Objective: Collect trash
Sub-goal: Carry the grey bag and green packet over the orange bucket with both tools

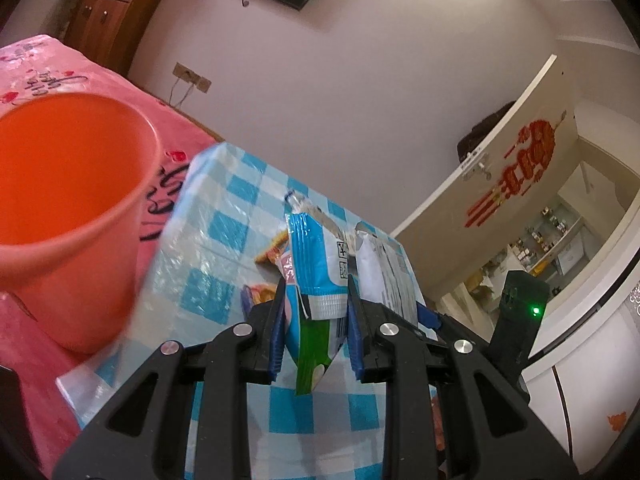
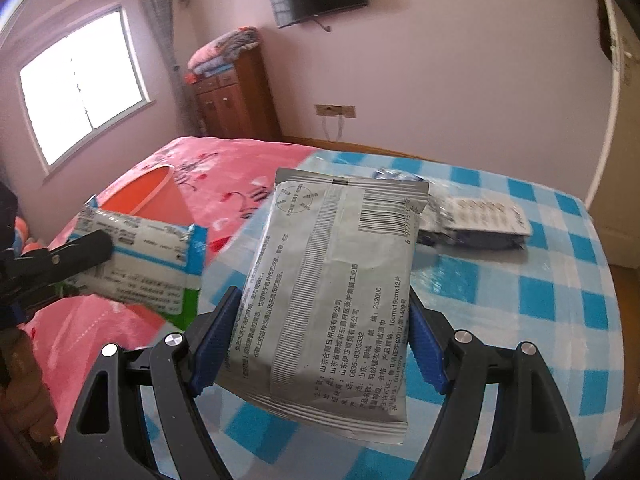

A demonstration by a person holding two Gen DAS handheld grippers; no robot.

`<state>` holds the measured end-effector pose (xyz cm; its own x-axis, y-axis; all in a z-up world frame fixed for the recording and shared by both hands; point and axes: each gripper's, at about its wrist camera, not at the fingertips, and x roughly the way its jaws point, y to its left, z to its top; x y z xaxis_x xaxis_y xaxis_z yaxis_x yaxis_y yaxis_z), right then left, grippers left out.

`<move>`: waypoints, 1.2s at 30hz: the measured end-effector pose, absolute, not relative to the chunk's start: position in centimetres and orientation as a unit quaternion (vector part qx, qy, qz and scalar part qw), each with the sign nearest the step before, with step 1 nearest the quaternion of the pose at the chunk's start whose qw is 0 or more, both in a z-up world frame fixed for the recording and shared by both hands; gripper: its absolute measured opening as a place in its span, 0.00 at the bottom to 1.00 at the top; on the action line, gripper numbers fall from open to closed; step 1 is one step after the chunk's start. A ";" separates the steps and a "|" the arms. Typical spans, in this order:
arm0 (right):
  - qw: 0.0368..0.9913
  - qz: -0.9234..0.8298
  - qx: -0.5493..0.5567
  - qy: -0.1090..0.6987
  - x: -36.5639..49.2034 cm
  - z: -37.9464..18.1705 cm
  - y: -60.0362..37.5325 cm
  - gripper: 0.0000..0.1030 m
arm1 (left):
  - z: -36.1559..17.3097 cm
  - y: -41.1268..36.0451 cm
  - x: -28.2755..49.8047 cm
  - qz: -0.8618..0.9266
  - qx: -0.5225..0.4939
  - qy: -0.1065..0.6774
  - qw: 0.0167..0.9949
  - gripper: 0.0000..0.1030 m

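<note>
At the left of the left wrist view stands the orange bin (image 1: 68, 208), mouth open and tilted toward the camera, resting on the pink bedspread (image 1: 44, 60); judging by the task, it is where the trash is meant to go. Right of it, in the lower middle of the frame, the left gripper (image 1: 316, 304) is clamped on a blue-and-green wrapper (image 1: 316, 276), its blue pads pressing both faces so the packet stands upright, clear of the blue checked tablecloth (image 1: 224, 216). It is near the bin but not yet over it. Small snack wrappers (image 1: 274, 252) lie on the cloth beyond.

In the right wrist view, the same bin shows at middle left, with the left gripper's packet in front of it. At centre, the right gripper (image 2: 320, 340) pinches a grey sachet (image 2: 332, 292) by its sides, lifted off the cloth. At the right, a blister pack (image 2: 480, 216) lies flat on the table, apparently next to collect.
</note>
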<state>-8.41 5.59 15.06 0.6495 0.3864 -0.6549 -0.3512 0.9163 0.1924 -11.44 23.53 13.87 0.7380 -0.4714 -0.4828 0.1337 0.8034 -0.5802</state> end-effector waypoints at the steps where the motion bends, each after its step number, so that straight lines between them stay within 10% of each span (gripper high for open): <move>1: 0.907 0.211 0.022 0.364 -8.3 15.5 6.3 0.75 | 14.2 24.1 -11.6 -0.165 -0.266 0.314 0.896 0.26; 36: 0.841 0.412 -0.049 0.348 -1.9 18.6 28.3 0.78 | 13.4 40.8 -10.4 0.029 -0.327 0.268 0.906 0.31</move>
